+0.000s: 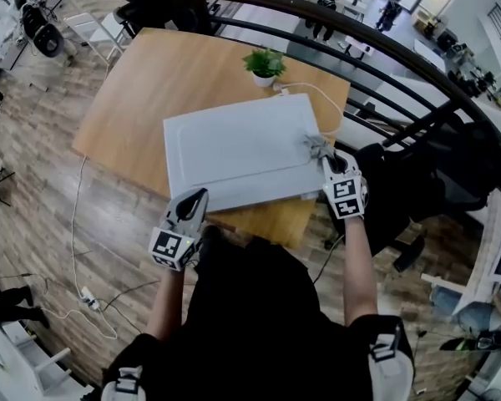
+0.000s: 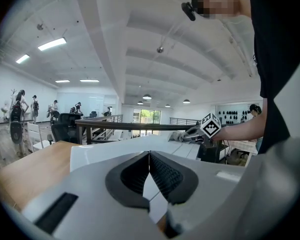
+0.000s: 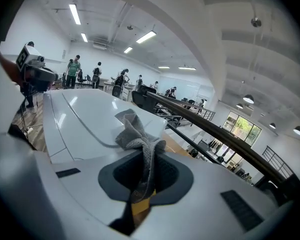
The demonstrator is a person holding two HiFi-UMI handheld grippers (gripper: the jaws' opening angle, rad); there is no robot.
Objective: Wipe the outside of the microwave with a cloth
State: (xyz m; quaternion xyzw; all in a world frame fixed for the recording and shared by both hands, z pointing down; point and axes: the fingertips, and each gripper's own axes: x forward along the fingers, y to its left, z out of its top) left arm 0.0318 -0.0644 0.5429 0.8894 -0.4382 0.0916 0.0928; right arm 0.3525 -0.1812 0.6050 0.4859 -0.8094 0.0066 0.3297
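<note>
The wooden table (image 1: 142, 98) fills the upper left and middle of the head view. The microwave (image 1: 234, 149), seen from above as a pale grey slab at centre frame, sits close to the table's lower right corner, so a hard sideways push while wiping could probably slide it toward that edge. The left gripper (image 1: 194, 207) hangs at the lower left of the microwave, off its near side, with its jaws brought together on nothing. It braces nothing, so the oven has no steadying if the wipe drags. The right gripper (image 1: 328, 164), at the microwave's right edge, has its jaws pressed onto a thin fold of the grey cloth (image 1: 316, 147), whose bunched free end lies on the top panel near the right rim. With so little cloth pinched, friction on the panel might pull it out. Being wadded up, it may also wipe only a narrow stripe, or let the hard jaw tips scrape the casing. A white cable (image 1: 321, 94) loops just beyond the upper right corner beside a small potted plant (image 1: 264, 63), and a long stroke that way could snag the cable or tip the plant.
</note>
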